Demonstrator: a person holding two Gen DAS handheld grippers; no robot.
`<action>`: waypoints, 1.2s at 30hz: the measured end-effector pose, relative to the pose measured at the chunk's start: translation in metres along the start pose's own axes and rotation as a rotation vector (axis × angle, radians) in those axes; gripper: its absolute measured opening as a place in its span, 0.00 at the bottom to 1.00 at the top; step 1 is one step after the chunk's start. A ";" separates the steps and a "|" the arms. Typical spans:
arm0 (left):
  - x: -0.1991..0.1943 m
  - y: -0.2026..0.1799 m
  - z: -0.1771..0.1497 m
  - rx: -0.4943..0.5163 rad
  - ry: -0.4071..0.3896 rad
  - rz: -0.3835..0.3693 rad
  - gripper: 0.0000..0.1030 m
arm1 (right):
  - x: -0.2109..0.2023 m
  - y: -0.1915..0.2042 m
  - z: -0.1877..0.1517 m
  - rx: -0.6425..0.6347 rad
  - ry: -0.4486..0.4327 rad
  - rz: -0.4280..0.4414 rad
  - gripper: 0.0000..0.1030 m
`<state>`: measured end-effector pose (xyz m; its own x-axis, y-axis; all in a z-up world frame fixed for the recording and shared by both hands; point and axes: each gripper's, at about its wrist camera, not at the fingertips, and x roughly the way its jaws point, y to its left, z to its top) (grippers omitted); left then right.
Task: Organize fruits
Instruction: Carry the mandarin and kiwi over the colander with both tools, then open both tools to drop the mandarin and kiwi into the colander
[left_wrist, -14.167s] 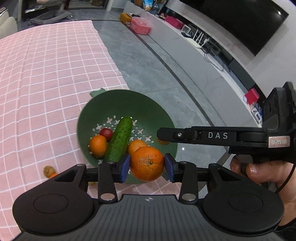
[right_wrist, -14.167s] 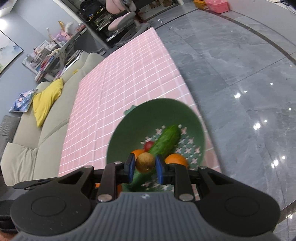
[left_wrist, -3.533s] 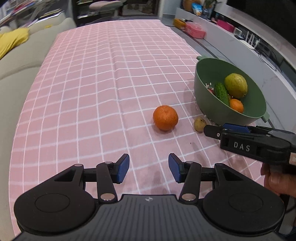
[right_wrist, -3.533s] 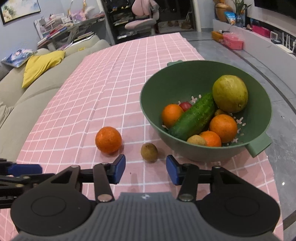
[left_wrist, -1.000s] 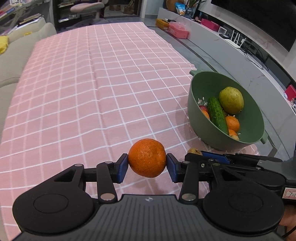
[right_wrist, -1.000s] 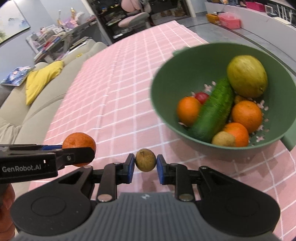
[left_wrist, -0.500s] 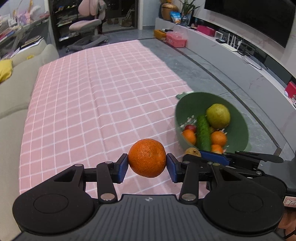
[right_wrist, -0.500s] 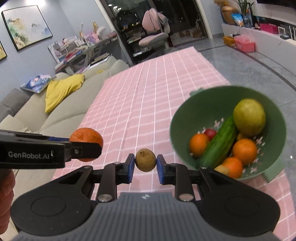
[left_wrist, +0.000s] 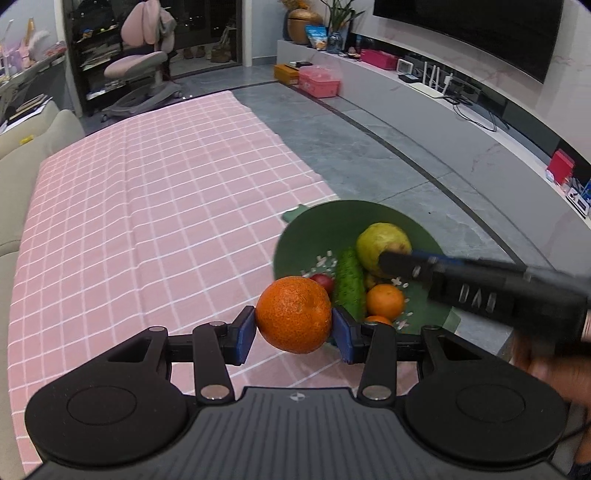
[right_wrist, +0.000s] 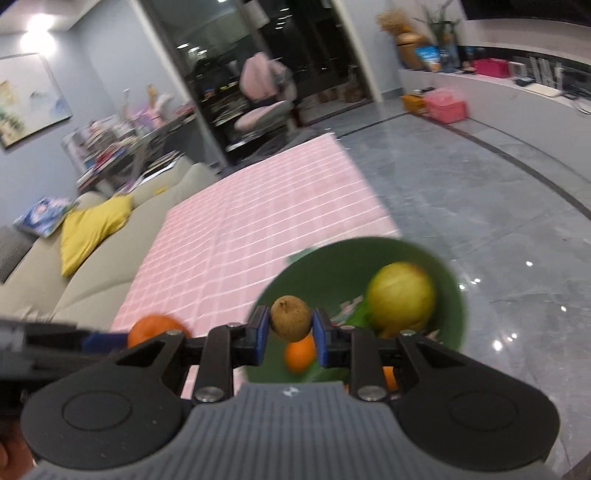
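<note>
- The left gripper (left_wrist: 293, 330) is clamped on a large orange (left_wrist: 293, 315), its blue pads (left_wrist: 245, 330) pressed against both sides of the fruit, which is held in the air near the edge of the bowl.
- The right gripper (right_wrist: 290, 334) is closed on a small brown kiwi (right_wrist: 290, 318), held above the bowl; in the left view this gripper is a dark blur reaching in from the right.
- Below both sits the green bowl (left_wrist: 314, 225), on the near right corner of the table, close to the edge.
- Inside it lie a cucumber (left_wrist: 349, 282), a big yellow-green pear (left_wrist: 382, 242), a small red fruit (left_wrist: 323, 282) and a smaller orange (left_wrist: 385, 301), with another orange partly hidden behind the left gripper's pad.
- The cucumber rests between the red fruit and the pear.
- The pink checked tablecloth (left_wrist: 147, 206) runs away behind the bowl.
- A beige sofa (right_wrist: 99, 266) lines the table's left side, with a yellow cushion (right_wrist: 88, 230) on it.
- Farther back stands a pink office chair (left_wrist: 147, 70), and a pink box (left_wrist: 319, 81) sits on the grey floor.
</note>
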<state>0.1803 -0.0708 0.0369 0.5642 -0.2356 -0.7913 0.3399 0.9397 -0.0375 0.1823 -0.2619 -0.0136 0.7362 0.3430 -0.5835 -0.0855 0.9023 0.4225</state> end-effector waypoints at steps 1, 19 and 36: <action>0.002 -0.002 0.001 0.004 0.000 -0.003 0.49 | 0.000 -0.007 0.005 0.013 0.000 -0.012 0.21; 0.037 -0.022 0.011 0.055 0.004 0.015 0.49 | 0.021 -0.028 0.040 -0.030 0.081 -0.060 0.21; 0.054 -0.013 0.007 -0.010 0.013 -0.012 0.88 | 0.075 -0.007 0.036 -0.105 0.219 -0.002 0.63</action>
<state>0.2115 -0.0977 -0.0011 0.5498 -0.2440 -0.7989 0.3396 0.9391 -0.0531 0.2622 -0.2522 -0.0347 0.5744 0.3792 -0.7255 -0.1617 0.9213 0.3535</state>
